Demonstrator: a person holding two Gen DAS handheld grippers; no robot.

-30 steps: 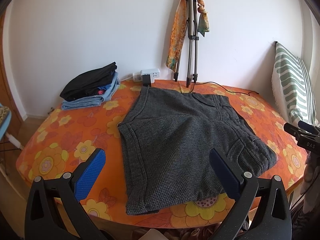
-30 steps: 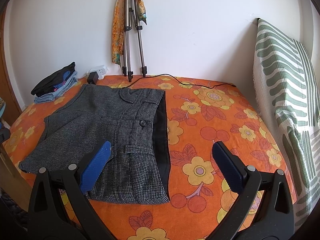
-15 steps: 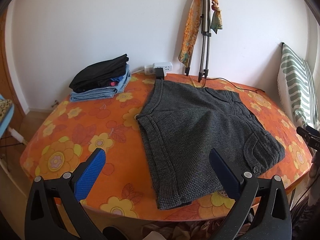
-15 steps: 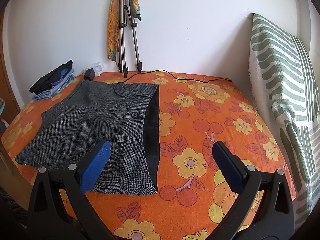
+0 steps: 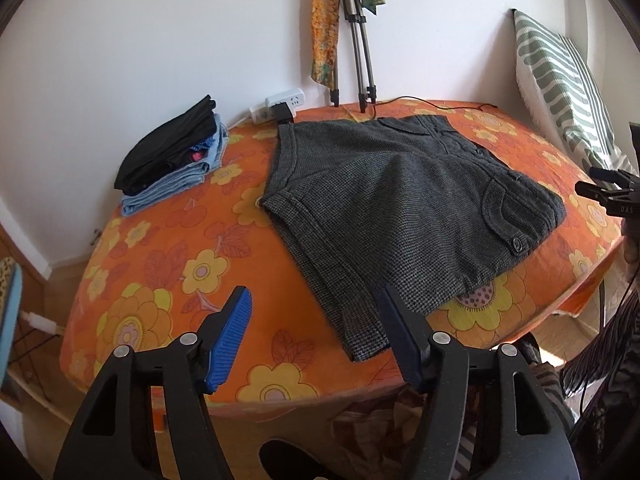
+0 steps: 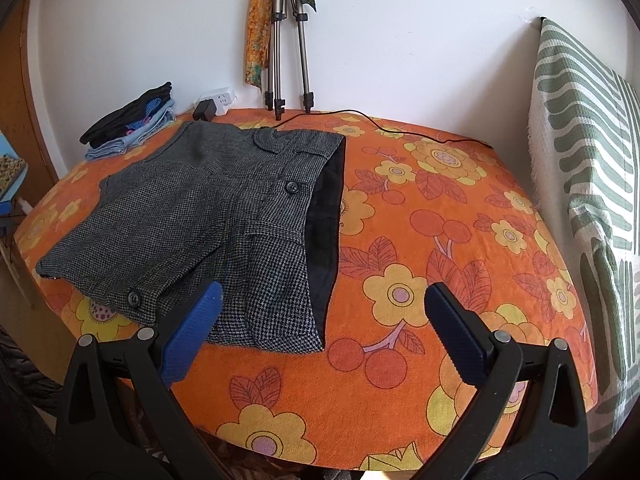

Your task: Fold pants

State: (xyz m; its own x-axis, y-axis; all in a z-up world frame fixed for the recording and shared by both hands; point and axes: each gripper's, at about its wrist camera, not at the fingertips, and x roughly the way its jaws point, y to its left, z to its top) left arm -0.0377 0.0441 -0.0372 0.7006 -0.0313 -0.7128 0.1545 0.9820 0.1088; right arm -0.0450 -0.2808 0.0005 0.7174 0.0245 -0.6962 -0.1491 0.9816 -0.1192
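1. Two grippers show at the lower edge of their own views, both spread wide with nothing between the blue pads: the left gripper [image 5: 314, 322] low in the centre of the left wrist view, the right gripper [image 6: 320, 308] low in the centre of the right wrist view.
2. Grey tweed pants [image 5: 408, 208] lie flat on the table [image 5: 168, 276] with its orange flowered cloth, filling the middle of the left wrist view; one hem corner reaches the near table edge, just above the left gripper's right pad.
3. In the right wrist view the pants [image 6: 208, 216] sit in the left half of the frame, the black lining of the waist opening facing right. The left pad of the right gripper overlaps their near edge in the picture; whether it touches the cloth cannot be told.
4. A stack of folded clothes [image 5: 172, 156], black on top of light blue, rests at the upper left of the left wrist view, apart from the pants.
5. A white power strip [image 5: 280, 104] with a black plug lies against the wall just above the pants' far corner.
6. A tripod [image 5: 356, 32] draped with an orange scarf stands at the top centre.
7. A green-and-white striped cushion [image 6: 588, 184] leans along the right edge of the right wrist view.
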